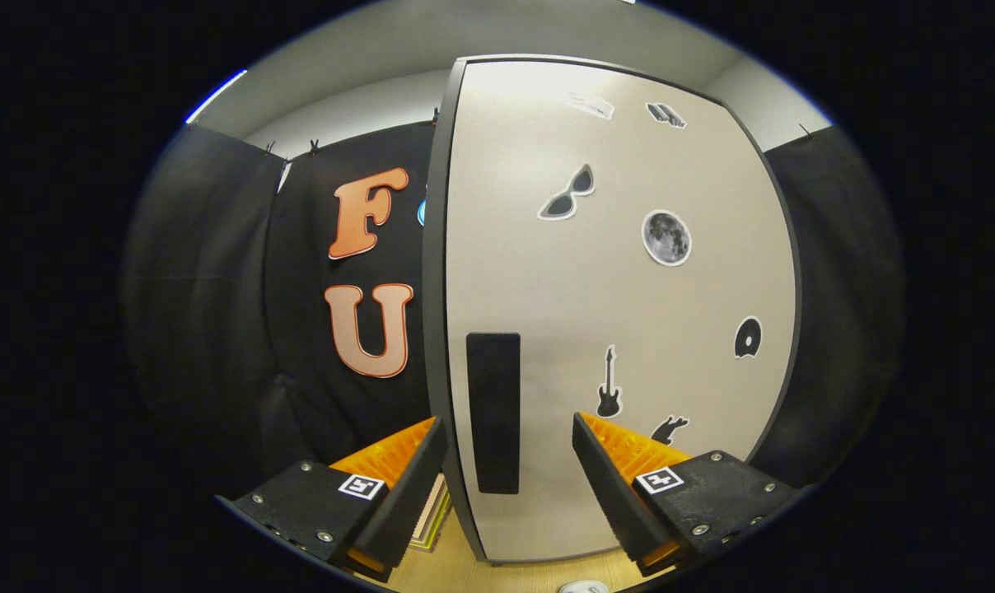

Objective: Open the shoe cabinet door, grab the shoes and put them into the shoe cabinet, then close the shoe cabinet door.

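No legible words, numbers or brand names. Only picture stickers on the shoe cabinet door (547, 288): sunglasses sticker (567, 194) at about 12 o'clock from the door's middle, moon sticker (666, 238) at 2 o'clock, disc sticker (747, 338) at 4 o'clock, guitar sticker (609, 384) at 5 o'clock, with a small dark sticker (669, 427) just beyond it, shape unclear. Two faint stickers (590, 105) near the door's top, too blurred to tell. Square black-and-white coded markers (361, 486) on both fingers of the gripper (507, 424), spread apart either side of the door's dark handle strip (493, 412).
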A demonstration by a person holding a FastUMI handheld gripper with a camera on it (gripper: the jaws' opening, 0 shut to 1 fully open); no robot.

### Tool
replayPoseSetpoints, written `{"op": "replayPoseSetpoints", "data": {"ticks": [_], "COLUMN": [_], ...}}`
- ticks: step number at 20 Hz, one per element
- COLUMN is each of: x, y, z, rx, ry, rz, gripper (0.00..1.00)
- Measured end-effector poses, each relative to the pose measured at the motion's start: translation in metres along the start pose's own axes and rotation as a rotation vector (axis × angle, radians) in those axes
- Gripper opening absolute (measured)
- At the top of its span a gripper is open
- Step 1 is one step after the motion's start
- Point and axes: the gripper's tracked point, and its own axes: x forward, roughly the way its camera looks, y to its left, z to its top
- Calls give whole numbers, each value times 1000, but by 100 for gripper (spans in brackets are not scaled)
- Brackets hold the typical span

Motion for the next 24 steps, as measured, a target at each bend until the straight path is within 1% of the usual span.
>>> {"op": "replayPoseSetpoints", "data": {"ticks": [4,5,6,7,8,9,10,11,12,13,14,18,21,24], "x": [13,15,17,18,20,22,22,22,21,19,19,13,5,-4], "y": [3,3,3,4,3,2,2,1,4,5,4,4,6,4], "z": [-3,-1,1,1,0,0,-1,2,2,1,1,1,2,4], "rx": [2,-3,-7,-8,-8,-8,-9,-5,7,13,6,11,9,12], "ry": [11,5,1,1,3,5,6,-6,-4,-3,-2,23,37,40], "rz": [-8,-10,-8,-9,-10,-15,-14,-14,-5,-5,-7,-5,19,37], "gripper": [93,88,84,78,74,68,65,56,50,42,38,35,31,31]}}
